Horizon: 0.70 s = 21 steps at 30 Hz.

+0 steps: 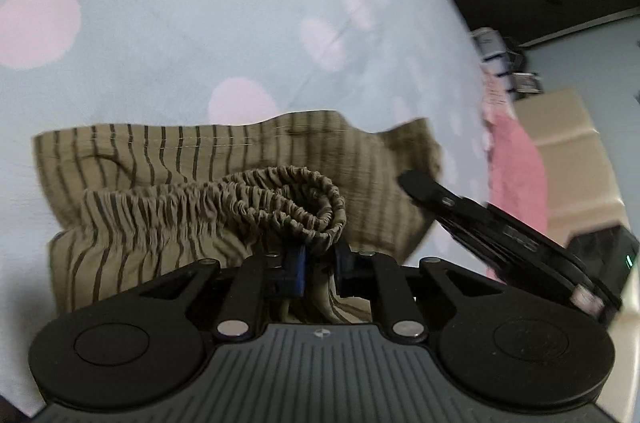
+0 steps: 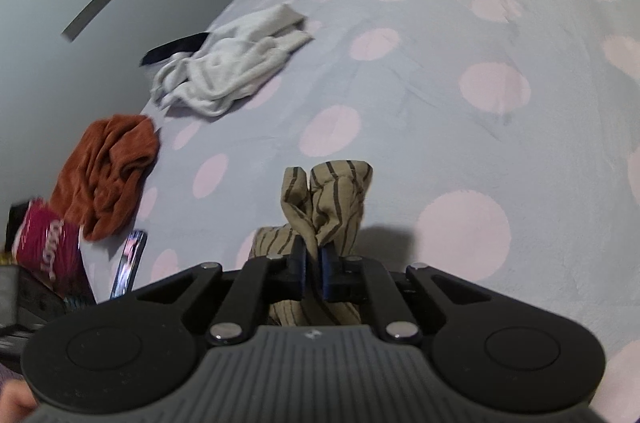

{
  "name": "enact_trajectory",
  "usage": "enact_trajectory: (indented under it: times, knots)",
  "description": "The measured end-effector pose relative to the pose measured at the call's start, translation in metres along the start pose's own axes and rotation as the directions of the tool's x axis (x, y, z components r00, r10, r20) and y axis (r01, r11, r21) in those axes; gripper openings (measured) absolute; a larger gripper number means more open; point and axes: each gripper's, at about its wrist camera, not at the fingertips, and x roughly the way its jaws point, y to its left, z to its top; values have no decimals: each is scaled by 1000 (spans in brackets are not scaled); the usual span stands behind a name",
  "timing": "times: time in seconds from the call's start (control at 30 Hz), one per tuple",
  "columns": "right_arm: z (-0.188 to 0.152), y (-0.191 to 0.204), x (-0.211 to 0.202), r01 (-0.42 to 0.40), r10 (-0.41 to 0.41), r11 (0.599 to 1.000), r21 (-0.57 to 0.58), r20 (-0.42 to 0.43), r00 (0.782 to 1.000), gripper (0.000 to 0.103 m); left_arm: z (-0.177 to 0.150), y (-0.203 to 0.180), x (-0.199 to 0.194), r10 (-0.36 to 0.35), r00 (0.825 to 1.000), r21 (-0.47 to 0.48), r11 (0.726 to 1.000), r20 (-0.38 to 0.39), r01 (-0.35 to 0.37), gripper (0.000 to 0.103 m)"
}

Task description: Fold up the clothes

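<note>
Striped tan shorts (image 1: pixel 192 159) lie partly on the bed (image 1: pixel 160 35), partly lifted off its dotted blue cover. Left hand-held gripper (image 1: pixel 318 263) is closed narrow on the gathered elastic waistband (image 1: pixel 288 199), which bunches and loops just ahead of the jaws. Right hand-held gripper (image 2: pixel 314 263) is pinched nearly shut on a tuft of the same striped cloth, the tuft standing up beyond the jaws; in the left wrist view it shows at the right edge of the garment, tilted. Both grips look thin, on crumpled folds rather than flat edges. Risk one: the elastic puckers, so the left pinch may hold only the outer ruffles and slip once the cloth takes its own weight. Risk two: the right tuft may be more than one layer, which cannot be told from here; a fold made on it would come out skewed. Risk three: uneven lift between the two hands would twist the shorts and drag the lower hem across the cover. A grey garment (image 2: pixel 232 67), a rust-coloured one (image 2: pixel 108 175) and a phone (image 2: pixel 130 263) lie well apart on the far side, likely clear of any swing.
</note>
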Motion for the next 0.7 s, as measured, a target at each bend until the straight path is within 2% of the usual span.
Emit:
enact_trajectory:
  times: [0.1,0.17,0.3,0.4,0.5,0.53,0.6,0.63,0.7]
  knots:
    - [-8,21,-8,10,-9,986,-165,8,1000,9,-8,-3,-19,-32,999,49,998,31,31,11]
    - [-17,35,-11,23,-18,956,-293,18,1000,9,-11,-5,-29,-57,997,70,996,48,54,11]
    - [-38,60,-12,86,-68,858,-506,55,996,9,-14,-9,-39,-80,994,103,992,68,73,11]
    - [-46,70,-14,165,-119,791,-589,116,986,9,-14,-9,-40,-86,994,95,992,68,79,11]
    - [-55,80,-16,211,-147,679,-703,151,977,9,-14,-8,-44,-84,994,91,993,70,77,11]
    - [-57,82,-18,219,-146,660,-718,163,976,9,-15,-8,-45,-81,994,93,993,70,75,11]
    - [-58,84,-22,233,-138,641,-731,189,972,10,-17,-6,-45,-77,995,94,993,67,71,11]
    - [-57,85,-25,233,-130,646,-727,196,972,10,-17,-6,-43,-77,995,94,993,65,71,11]
    - [-51,82,-26,237,-135,683,-691,199,971,10,-16,-5,-39,-80,995,88,993,63,74,11]
